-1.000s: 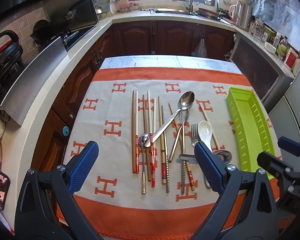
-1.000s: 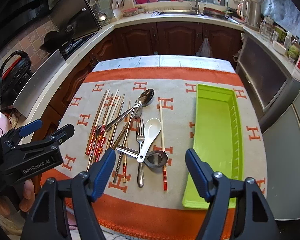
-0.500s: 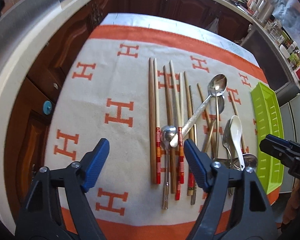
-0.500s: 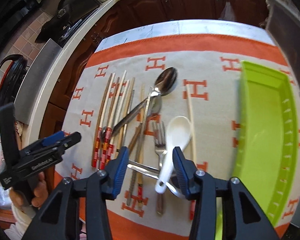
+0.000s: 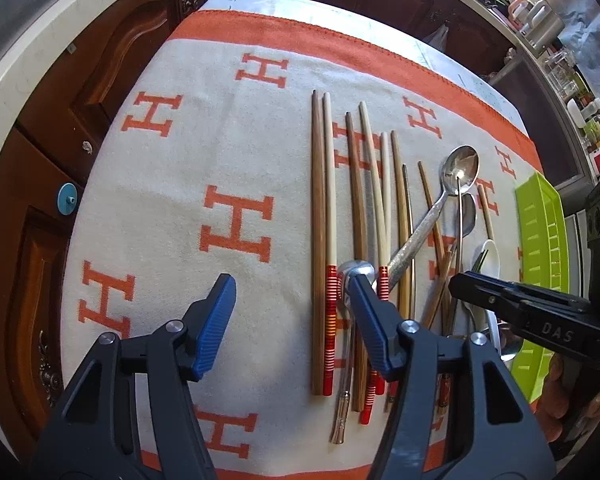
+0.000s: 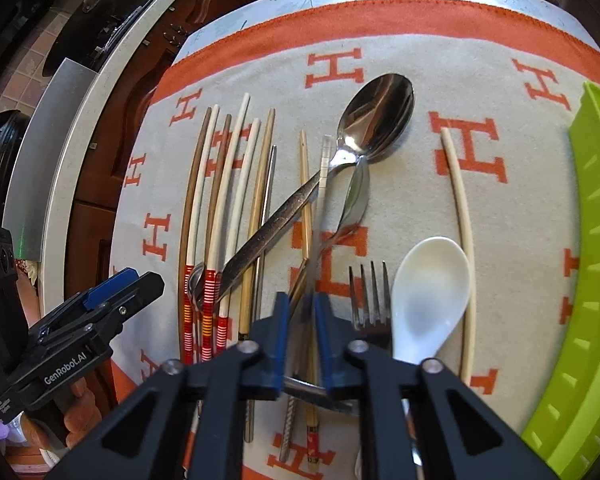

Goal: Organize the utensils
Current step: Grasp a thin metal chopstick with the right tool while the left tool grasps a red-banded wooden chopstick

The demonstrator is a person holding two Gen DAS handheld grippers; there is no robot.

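Several chopsticks (image 5: 323, 216) (image 6: 220, 200), a large steel spoon (image 6: 376, 120) (image 5: 458, 168), a fork (image 6: 370, 294) and a white ceramic spoon (image 6: 430, 292) lie on a beige and orange cloth. My left gripper (image 5: 292, 304) is open low over the cloth, its right fingertip by a small steel spoon bowl (image 5: 356, 270). My right gripper (image 6: 302, 312) is almost shut around a thin metal utensil handle (image 6: 320, 216) in the pile; whether it grips it is unclear.
A long green tray (image 6: 592, 240) (image 5: 542, 240) lies at the right edge of the cloth. Wooden cabinets and a pale counter edge run along the left. The cloth (image 5: 188, 168) left of the chopsticks is bare.
Both grippers have dropped closer to the cloth. The right gripper's fingers have closed from wide apart to a narrow gap over the utensil pile. The left gripper stays open.
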